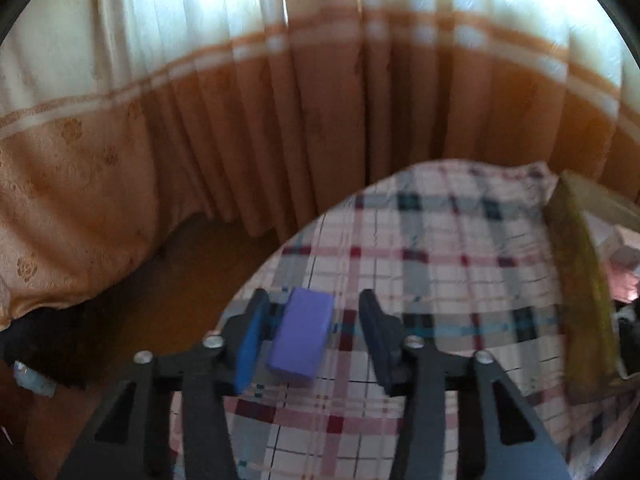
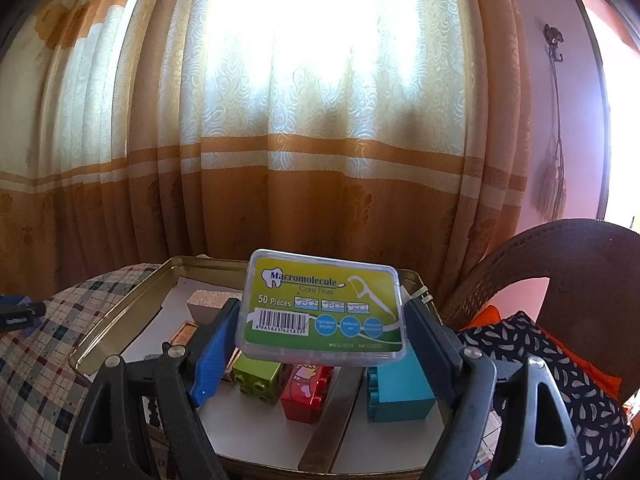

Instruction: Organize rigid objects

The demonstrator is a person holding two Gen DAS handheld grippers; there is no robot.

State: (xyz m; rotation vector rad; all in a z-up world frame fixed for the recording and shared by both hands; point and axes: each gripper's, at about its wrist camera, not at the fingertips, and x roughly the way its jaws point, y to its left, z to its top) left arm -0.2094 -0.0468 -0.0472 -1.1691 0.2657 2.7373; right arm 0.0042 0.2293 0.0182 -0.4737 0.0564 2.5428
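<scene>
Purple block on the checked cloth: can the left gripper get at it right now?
Probably yes. The purple block lies on the checked cloth between the open fingers of the left gripper, with nothing covering or crowding it.

1. The whole left wrist view is smearing with motion blur, softening the purple rectangular block (image 1: pixel 302 334) and the plaid checked cloth (image 1: pixel 440 264).
2. The gold metal tray (image 1: pixel 580 288) is running off the right edge there; its contents are staying unreadable.
3. In the right wrist view, the clear plastic floss box with a green and yellow label (image 2: pixel 322 312) is hiding the tops of the green toy brick (image 2: pixel 256 378), red toy brick (image 2: pixel 306 394) and teal toy brick (image 2: pixel 400 392).
4. A dark object (image 2: pixel 22 314) is being cut off by the left edge.
</scene>
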